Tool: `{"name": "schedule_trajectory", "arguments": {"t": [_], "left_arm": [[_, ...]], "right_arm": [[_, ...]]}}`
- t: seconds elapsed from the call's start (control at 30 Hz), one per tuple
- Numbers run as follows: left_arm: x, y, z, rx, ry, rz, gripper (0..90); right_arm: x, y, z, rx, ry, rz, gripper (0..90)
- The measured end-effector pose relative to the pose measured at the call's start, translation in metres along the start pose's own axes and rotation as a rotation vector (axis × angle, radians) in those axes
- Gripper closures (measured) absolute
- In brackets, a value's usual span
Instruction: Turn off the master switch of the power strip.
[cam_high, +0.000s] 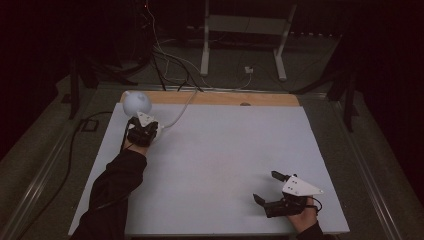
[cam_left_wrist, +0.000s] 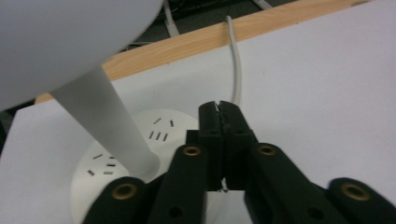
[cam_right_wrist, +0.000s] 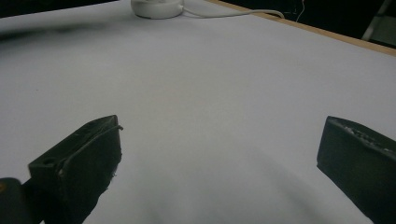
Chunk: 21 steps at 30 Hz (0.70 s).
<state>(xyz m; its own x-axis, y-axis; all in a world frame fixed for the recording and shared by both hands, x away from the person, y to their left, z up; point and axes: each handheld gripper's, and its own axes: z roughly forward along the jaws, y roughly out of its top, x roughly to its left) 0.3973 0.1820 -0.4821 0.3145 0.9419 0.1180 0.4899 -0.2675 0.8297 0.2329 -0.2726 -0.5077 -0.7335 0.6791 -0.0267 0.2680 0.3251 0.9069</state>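
In the left gripper view the 2 black jaws of the left gripper are pressed together, tip against tip, with nothing between them. They hang just above the round white base of a small lamp, near its edge, and I cannot tell if they touch it. The base has some groups of short slots on its top. A white stem rises tilted from the base, to the left of the jaws, up to the pale round shade that covers the upper left corner of this view. A white cable runs from behind the base, past the jaw tips, and over the wooden edge of the table. In the high view the left gripper stands at the far left corner of the white table top, just in front of the lamp, and the left forearm in a dark sleeve stretches long from the bottom edge toward it. The jaws of the right gripper are spread wide, with only bare table between them. In the high view the right gripper rests low at the near right corner, well apart from the lamp, with its jaws pointing to the left, and the right hand holds it from behind. Beyond the table, on the dark floor, stand the white legs of a frame and some loose wires.
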Motion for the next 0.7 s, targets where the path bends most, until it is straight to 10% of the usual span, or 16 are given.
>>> {"name": "schedule_trajectory", "arguments": {"t": [0.53,0.7], "left_arm": [[-0.013,0.003,-0.005,0.047,-0.052,0.001,37.1],[-0.013,0.004,-0.009,0.064,-0.149,-0.011,14.1]], "right_arm": [[0.000,0.000,0.000,-0.005,0.002,0.001,0.0],[0.000,0.001,-0.001,-0.007,0.002,0.001,0.0]]}}
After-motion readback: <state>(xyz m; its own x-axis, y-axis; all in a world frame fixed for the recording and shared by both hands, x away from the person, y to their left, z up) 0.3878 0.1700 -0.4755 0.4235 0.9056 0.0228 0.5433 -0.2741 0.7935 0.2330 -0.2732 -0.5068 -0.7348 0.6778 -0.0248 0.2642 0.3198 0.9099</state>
